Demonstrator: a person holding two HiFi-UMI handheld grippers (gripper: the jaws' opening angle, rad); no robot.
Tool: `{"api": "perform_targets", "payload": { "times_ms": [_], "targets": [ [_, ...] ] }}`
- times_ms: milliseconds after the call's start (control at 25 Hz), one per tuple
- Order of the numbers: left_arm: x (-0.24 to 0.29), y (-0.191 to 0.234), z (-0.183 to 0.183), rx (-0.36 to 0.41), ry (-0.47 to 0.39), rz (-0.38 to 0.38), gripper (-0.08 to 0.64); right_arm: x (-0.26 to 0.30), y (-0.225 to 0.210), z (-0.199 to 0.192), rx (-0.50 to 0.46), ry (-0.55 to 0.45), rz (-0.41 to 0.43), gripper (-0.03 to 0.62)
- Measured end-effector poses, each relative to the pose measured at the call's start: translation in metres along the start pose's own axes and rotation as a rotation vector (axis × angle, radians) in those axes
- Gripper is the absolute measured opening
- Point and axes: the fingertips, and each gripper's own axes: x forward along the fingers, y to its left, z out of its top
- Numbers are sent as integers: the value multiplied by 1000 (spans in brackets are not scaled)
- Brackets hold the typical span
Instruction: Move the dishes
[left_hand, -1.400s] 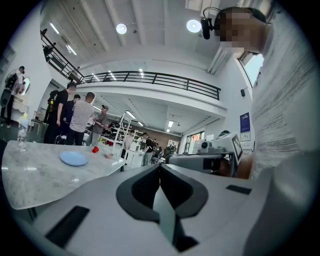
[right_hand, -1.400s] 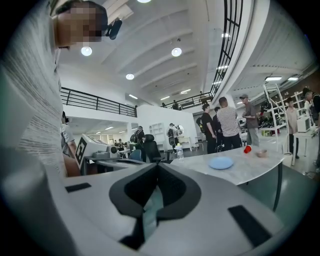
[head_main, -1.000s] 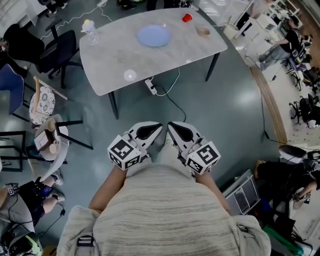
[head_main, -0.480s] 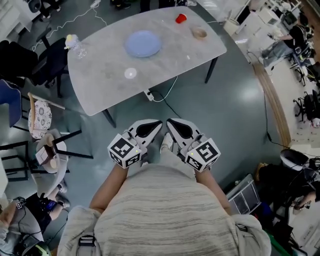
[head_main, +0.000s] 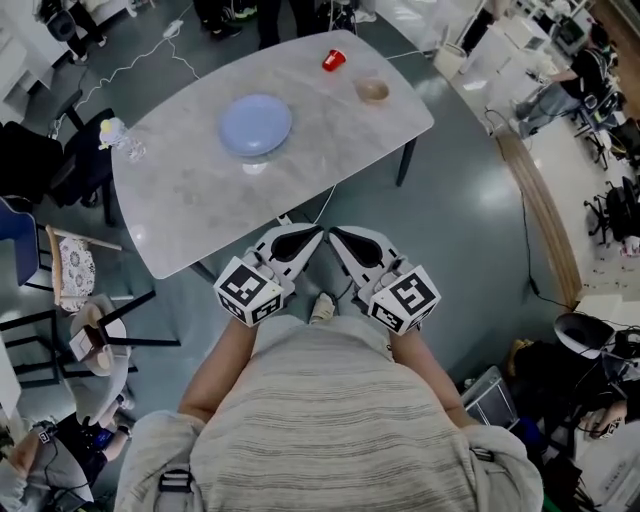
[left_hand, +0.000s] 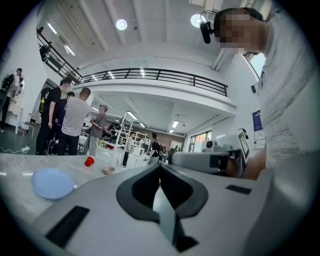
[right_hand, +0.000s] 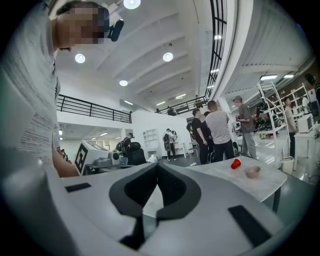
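- Looking down in the head view, the far left of the frame has a dark chair (head_main: 50, 160). A clear bottle (head_main: 120, 137) stands on the left corner of the table.
- The grey stone-look table (head_main: 200, 205) fills the upper middle of the frame, sitting at a slant.
- The blue plate (head_main: 256, 125) is on the table, a bit left of center and high in the frame. In the left gripper view it shows at the lower left (left_hand: 52, 183).
- Up near the top center are 2 more dishes: a red cup (head_main: 333, 60) and, just lower right of it, a small tan bowl (head_main: 372, 90). They're near each other but not touching.
- The left gripper (head_main: 317, 234) is mid-frame, right below the table's near edge. Its own view shows the jaws pressed together, empty.
- The right gripper (head_main: 335, 234) is just beside it, with the 2 noses angled in toward each other. Its jaws are together too, gripping nothing, and its own view has the cup and bowl off to the right.
- Both grippers are well apart from the dishes.
- The person's striped shirt (head_main: 330, 420) takes up the bottom of the frame.
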Motion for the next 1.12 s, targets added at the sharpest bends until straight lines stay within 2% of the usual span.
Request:
{"api": "perform_targets", "payload": {
  "times_ms": [400, 600, 880, 1120],
  "targets": [
    [53, 49, 15, 6, 3, 0, 20, 31, -67, 11, 10, -12, -11, 18],
    [85, 99, 20, -1, 0, -14, 20, 65, -117, 15, 8, -9, -36, 18],
    [143, 188, 53, -10, -28, -26, 20, 125, -203, 41, 3, 11, -59, 18],
    [159, 240, 67, -19, -45, -54, 20, 170, -238, 47, -5, 37, -77, 18]
  ]
}}
